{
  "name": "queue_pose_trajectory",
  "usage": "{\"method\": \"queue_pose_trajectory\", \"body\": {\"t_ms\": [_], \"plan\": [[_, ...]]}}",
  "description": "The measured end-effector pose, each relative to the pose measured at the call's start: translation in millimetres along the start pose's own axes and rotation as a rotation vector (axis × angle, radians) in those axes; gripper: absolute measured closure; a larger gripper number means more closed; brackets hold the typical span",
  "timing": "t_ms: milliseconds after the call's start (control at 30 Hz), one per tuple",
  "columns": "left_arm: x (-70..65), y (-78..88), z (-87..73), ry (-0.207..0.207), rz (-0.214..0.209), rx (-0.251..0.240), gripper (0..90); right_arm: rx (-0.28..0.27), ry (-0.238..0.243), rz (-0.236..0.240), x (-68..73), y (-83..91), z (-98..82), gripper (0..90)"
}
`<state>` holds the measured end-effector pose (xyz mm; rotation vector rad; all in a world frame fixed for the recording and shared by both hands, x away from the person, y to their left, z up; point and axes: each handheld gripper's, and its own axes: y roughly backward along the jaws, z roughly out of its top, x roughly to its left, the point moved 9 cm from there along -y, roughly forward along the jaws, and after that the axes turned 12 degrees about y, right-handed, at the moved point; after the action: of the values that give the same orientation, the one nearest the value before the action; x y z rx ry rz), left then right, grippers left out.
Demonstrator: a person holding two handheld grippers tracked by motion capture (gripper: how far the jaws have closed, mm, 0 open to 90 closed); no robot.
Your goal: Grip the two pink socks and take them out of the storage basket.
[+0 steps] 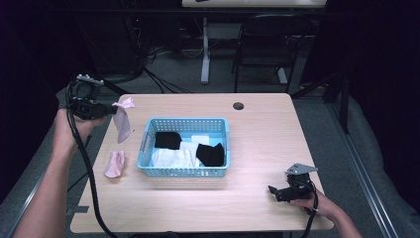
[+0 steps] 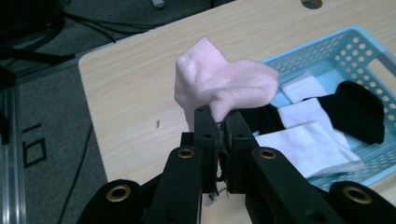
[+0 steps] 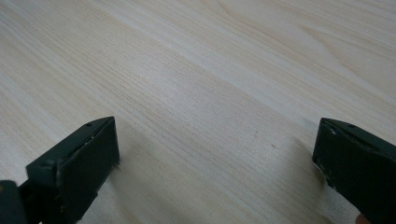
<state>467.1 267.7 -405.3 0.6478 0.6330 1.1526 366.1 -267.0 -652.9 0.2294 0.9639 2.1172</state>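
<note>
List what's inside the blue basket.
The blue basket holds two black socks and folded white socks. Whatever lies beneath them is covered.

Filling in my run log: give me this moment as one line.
left gripper: shut on pink sock, lifted left of basket | right gripper: open, over table | second pink sock: on table
</note>
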Motion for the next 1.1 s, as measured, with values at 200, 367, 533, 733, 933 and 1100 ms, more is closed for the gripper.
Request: {"method": "queue_pose_trajectory", "body": {"t_ms": [200, 367, 533, 733, 933, 1100], "plan": [[16.9, -3.3, -12.3, 0.036, 0.017, 0.024, 86.2, 0.000, 0.000, 0.000, 0.0, 0.0, 0.0, 0.0], [33.4, -18.3, -28.8, 0.078, 0.024, 0.055, 86.2, 0.000, 0.000, 0.000, 0.0, 0.0, 0.0, 0.0], [45.4, -39.2, -45.9, 0.122, 0.029, 0.091, 86.2, 0.000, 0.000, 0.000, 0.0, 0.0, 0.0, 0.0], [53.0, -63.8, -62.4, 0.165, 0.023, 0.124, 86.1, 0.000, 0.000, 0.000, 0.0, 0.0, 0.0, 0.0], [57.4, -93.7, -85.6, 0.197, 0.015, 0.176, 86.1, 0.000, 0.000, 0.000, 0.0, 0.0, 0.0, 0.0], [59.8, -114.1, -103.3, 0.231, -0.002, 0.220, 85.9, 0.000, 0.000, 0.000, 0.0, 0.0, 0.0, 0.0]]}}
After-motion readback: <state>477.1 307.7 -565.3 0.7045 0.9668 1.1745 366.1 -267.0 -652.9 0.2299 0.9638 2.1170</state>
